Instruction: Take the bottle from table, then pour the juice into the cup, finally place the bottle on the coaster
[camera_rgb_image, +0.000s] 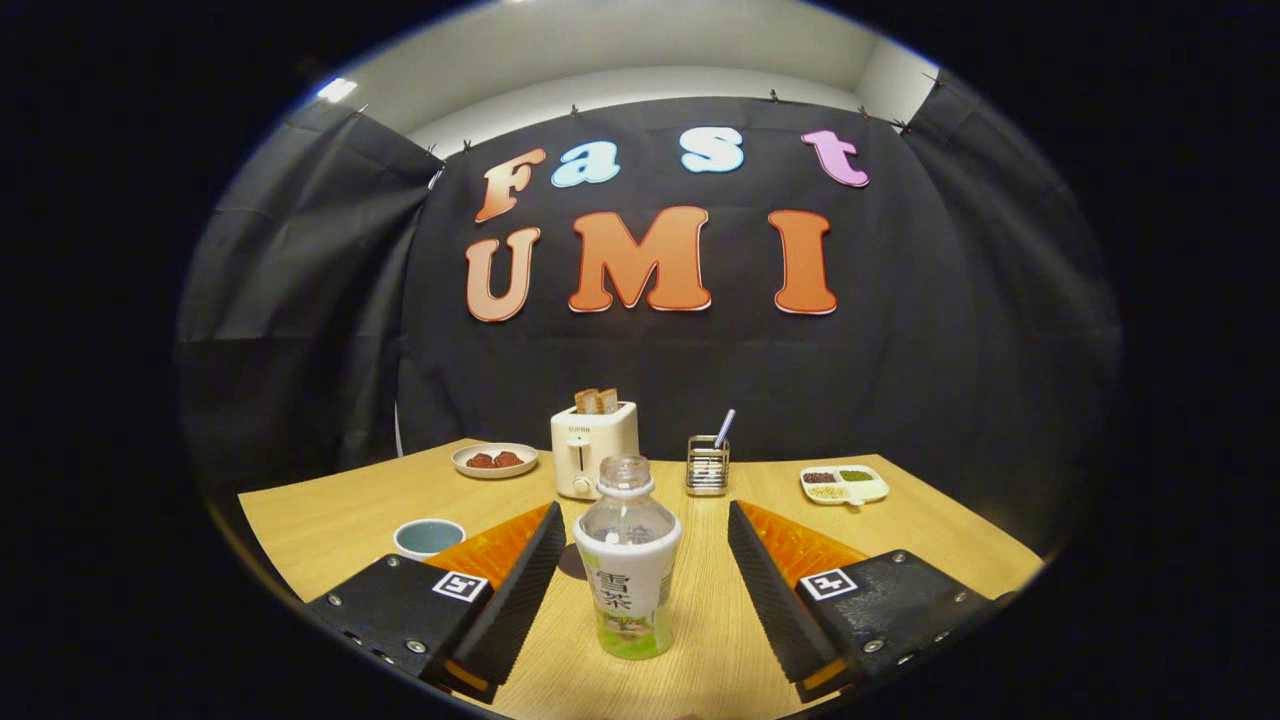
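On the left of the bench (330, 520) a small cup (429, 537) sits just outside the tool's left finger, with what looks like pale blue-grey inside; whether it holds liquid cannot be told. A dark round patch (572, 562) peeks out between that finger and the bottle, possibly the coaster, though too little of it shows to be sure.

The bottle (628, 570) stands upright on the bench between the two fingers, in the middle of the gap and touching neither. Its long axis runs vertical, with the neck and open-looking mouth pointing straight up; no cap can be made out on it. The upper body is clear plastic and the lower body wears a pale label sleeve with green at the base. It appears mostly empty or filled with clear liquid, so it is probably light. Thin plastic like this likely dents under a hard squeeze and may be slick on the bare part. The sleeved middle, wide and straight-sided, seems the best place to take hold, low enough to steady a tilt toward the cup.

The tool (640, 560) is spread wide, fingers well apart on either side of the bottle, gripping nothing.

Beyond stand a plate of food (494, 459), a toaster (593, 447), a metal holder (707, 465) and, far right, a divided dish (845, 483).
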